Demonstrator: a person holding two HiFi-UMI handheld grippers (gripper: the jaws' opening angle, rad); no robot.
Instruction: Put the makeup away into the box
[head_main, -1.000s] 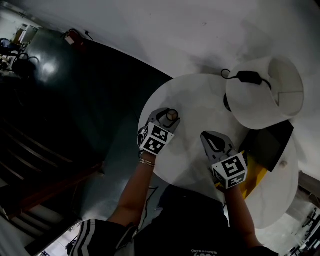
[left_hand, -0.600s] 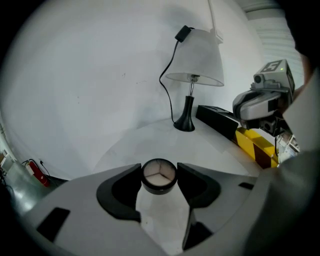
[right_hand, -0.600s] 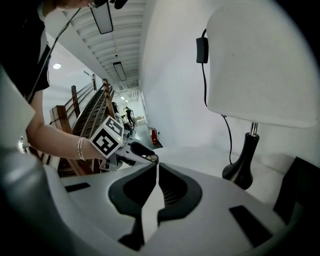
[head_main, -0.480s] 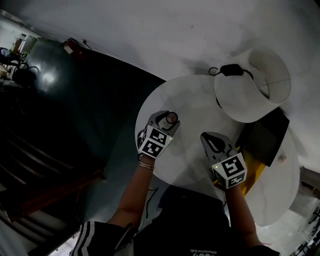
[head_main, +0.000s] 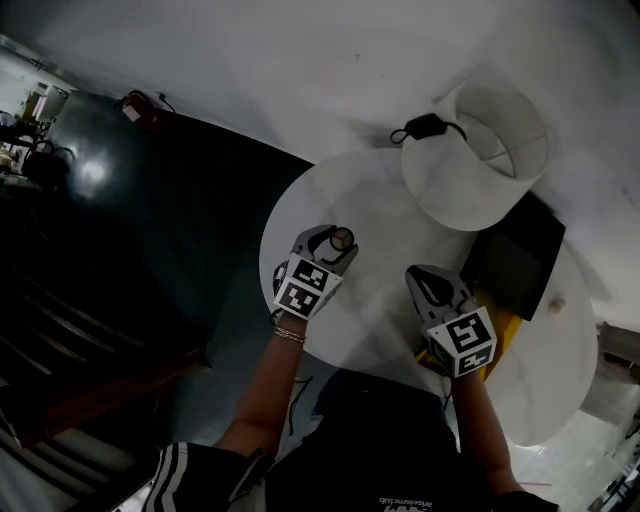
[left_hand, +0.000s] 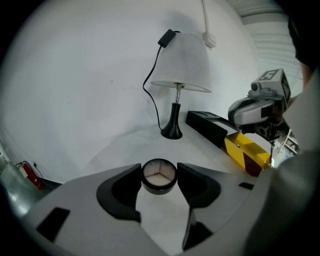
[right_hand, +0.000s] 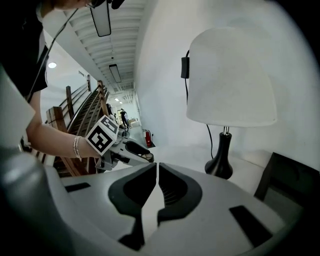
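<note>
Makeup pot (left_hand: 159, 175), small and round, is pinched by its sides between the jaws of the left gripper (head_main: 335, 243) at the near left of the white round table (head_main: 380, 190). The right gripper (right_hand: 156, 172) sits near right with its jaws closed and nothing in them.

Further right there's a yellow-and-black piece (left_hand: 246, 151) right against the black box (left_hand: 212, 127). I can't tell if it's part of the box or whether the box is open. The lamp (left_hand: 180, 65) stands at the back.

My take: keep the squeeze steady since round sides slip, carry the pot level and rightwards, stay clear of the lamp, and use the free gripper to hold or open the box. Only let go once the pot's low inside.
</note>
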